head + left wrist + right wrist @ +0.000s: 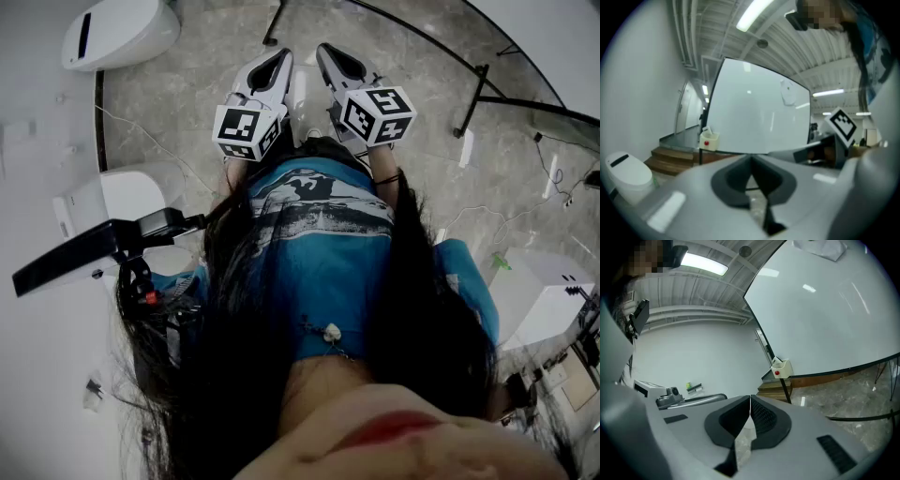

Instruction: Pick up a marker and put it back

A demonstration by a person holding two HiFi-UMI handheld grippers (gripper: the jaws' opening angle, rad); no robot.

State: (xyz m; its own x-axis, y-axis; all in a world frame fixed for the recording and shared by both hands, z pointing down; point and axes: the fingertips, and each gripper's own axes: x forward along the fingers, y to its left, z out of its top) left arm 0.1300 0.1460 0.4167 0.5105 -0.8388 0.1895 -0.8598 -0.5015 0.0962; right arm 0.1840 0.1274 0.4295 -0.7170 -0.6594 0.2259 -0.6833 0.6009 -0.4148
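Before a whiteboard (pixel 825 310), both grippers idle
Closed and empty, left gripper (pixel 274 66) and right gripper (pixel 336 62) sit at twelve o'clock; no marker visible (perhaps in the board's box (pixel 782 367)), so pickup looks unstarted

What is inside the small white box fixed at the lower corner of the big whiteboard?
From the small white box a pale piece sticks up above the rim; too small to identify. A round red spot shows on its front wall. The walls cover everything else inside.
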